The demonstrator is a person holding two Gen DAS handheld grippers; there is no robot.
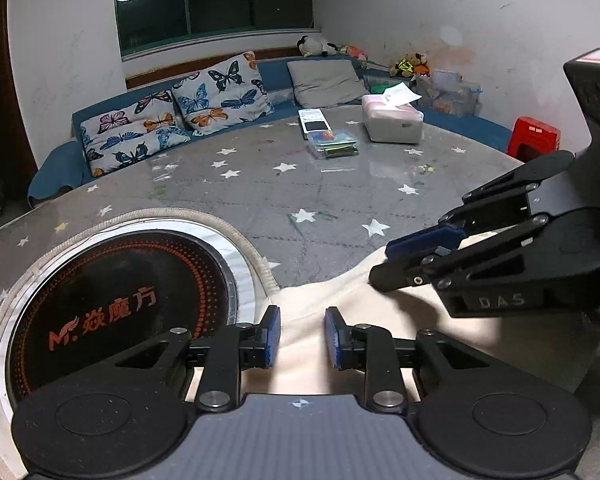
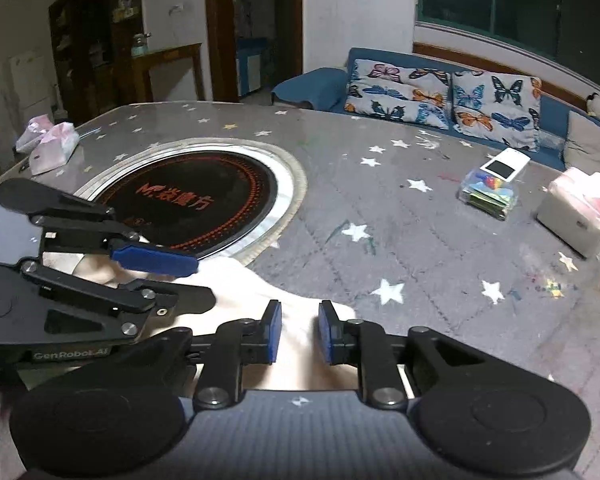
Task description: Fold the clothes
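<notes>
A cream garment lies on the grey star-patterned table, beside the round black cooktop. My left gripper hovers over its near part, blue pads apart, with the cloth showing in the gap. My right gripper reaches in from the right, just above the cloth's edge. In the right wrist view the right gripper stands with a narrow gap between its pads over the garment. The left gripper lies close on its left, fingers parted. I see no pad pressing on the cloth.
A tissue box and a clear plastic box stand at the table's far side. Pink packs sit at its far left corner. A blue sofa with butterfly cushions runs behind. A red stool stands to the right.
</notes>
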